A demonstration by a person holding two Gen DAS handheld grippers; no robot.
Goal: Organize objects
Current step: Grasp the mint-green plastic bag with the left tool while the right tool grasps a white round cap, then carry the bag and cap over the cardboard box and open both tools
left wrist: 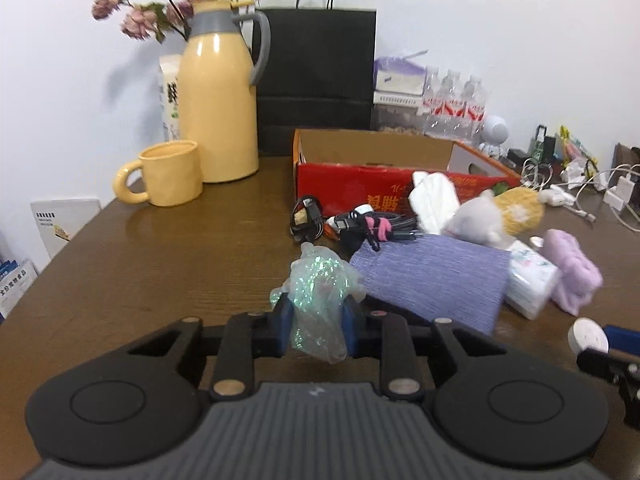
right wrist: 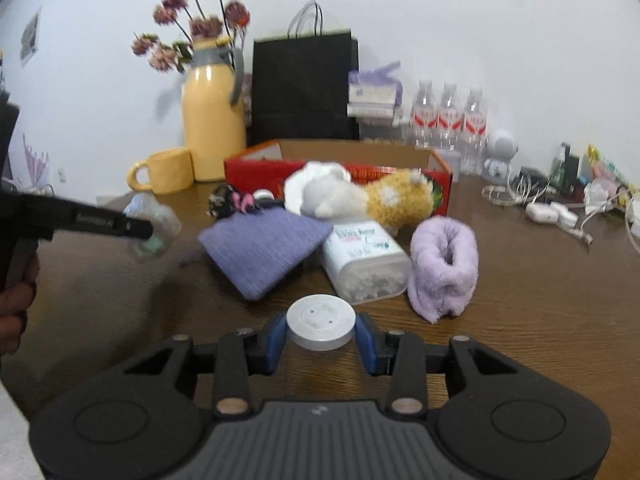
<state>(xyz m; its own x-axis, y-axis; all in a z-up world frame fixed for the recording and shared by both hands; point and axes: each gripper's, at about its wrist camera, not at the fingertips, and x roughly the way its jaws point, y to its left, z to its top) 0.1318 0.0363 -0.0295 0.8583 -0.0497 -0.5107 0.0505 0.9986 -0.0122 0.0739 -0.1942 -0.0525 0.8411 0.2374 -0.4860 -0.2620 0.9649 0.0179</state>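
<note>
Left gripper (left wrist: 316,316) pinches a glitter bag (left wrist: 318,300), right gripper (right wrist: 320,334) a white disc (right wrist: 321,322), both evidently bound for the box (left wrist: 360,188).

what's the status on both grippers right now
Left gripper shut on iridescent plastic bag. Right gripper shut on white round puck. Red cardboard box ahead, clutter in front.

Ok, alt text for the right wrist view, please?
The right gripper grips a white round disc above a brown table. Beyond lie a purple cloth, plush toys and a red cardboard box.
</note>
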